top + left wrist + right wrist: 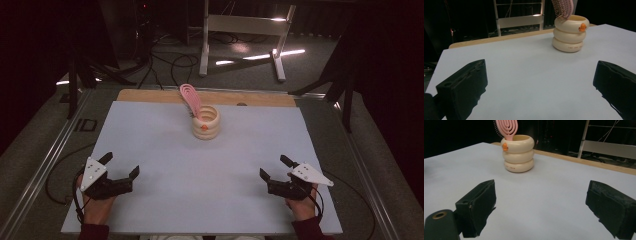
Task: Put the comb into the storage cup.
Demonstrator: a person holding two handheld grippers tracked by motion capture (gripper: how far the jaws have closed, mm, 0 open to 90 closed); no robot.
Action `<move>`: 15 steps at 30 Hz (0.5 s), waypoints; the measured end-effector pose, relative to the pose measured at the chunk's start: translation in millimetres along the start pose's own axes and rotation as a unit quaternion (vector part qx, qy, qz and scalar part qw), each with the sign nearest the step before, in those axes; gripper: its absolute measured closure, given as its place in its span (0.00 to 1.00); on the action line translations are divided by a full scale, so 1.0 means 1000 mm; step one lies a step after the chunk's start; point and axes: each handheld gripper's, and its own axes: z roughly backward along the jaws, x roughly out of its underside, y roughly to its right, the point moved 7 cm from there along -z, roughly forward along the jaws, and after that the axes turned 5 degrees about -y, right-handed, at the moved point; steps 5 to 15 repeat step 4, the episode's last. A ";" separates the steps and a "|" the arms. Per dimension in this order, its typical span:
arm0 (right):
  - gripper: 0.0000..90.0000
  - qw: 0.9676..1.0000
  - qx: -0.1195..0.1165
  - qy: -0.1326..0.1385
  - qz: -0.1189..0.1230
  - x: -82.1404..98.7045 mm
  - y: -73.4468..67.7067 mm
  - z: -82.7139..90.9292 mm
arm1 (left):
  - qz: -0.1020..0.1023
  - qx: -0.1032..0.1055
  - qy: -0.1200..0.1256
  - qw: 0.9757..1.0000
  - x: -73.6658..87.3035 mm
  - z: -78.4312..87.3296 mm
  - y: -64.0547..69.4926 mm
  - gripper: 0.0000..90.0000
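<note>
A cream ribbed cup (206,122) with an orange mark stands at the far middle of the pale blue mat (200,170). A pink hairbrush (191,99) stands in it, leaning back and left. The cup (570,33) sits at upper right of the left gripper view, with the brush (563,8) above it. In the right gripper view the cup (518,153) and brush (507,128) are at upper left. My left gripper (121,166) rests open near the front left. My right gripper (275,167) rests open near the front right. Nothing lies between either pair of jaws.
A wooden board edge (150,95) shows behind the mat. Beyond the table a white metal frame (245,35) and cables (170,62) sit on the dark floor. Metal rails (45,165) run along the table sides.
</note>
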 end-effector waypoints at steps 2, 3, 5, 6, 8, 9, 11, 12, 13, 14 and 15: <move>0.10 1.000 0.001 0.000 -0.001 0.000 0.001 0.000 | 0.003 -0.002 0.003 1.000 -0.001 0.001 0.000 0.00; 0.10 1.000 0.001 0.000 -0.001 0.000 0.001 0.000 | 0.003 -0.002 0.003 1.000 -0.001 0.001 0.000 0.00; 0.10 1.000 0.001 0.000 0.000 0.000 0.001 0.001 | 0.004 -0.002 0.003 1.000 -0.001 0.001 0.000 0.00; 0.10 1.000 0.001 0.000 0.000 0.000 0.001 0.001 | 0.004 -0.002 0.003 1.000 -0.001 0.001 0.000 0.00; 0.10 1.000 0.001 0.000 0.000 0.000 0.001 0.001 | 0.004 -0.002 0.003 1.000 -0.001 0.001 0.000 0.00; 0.10 1.000 0.001 0.000 0.000 0.000 0.001 0.001 | 0.004 -0.002 0.003 1.000 -0.001 0.001 0.000 0.00; 0.10 1.000 0.001 0.000 0.000 0.000 0.001 0.001 | 0.004 -0.002 0.003 1.000 -0.001 0.001 0.000 0.00; 0.10 1.000 0.001 0.000 0.000 0.000 0.001 0.001 | 0.004 -0.002 0.003 1.000 -0.001 0.001 0.000 0.00; 0.10 1.000 0.001 0.000 0.000 0.000 0.001 0.001 | 0.004 -0.002 0.003 1.000 -0.001 0.001 0.000 0.00; 0.10 1.000 0.001 0.000 0.000 0.000 0.001 0.001 | 0.004 -0.002 0.003 1.000 -0.001 0.001 0.000 0.00; 0.10 1.000 0.001 0.000 0.000 0.000 0.001 0.001 | 0.004 -0.002 0.003 1.000 -0.001 0.001 0.000 0.00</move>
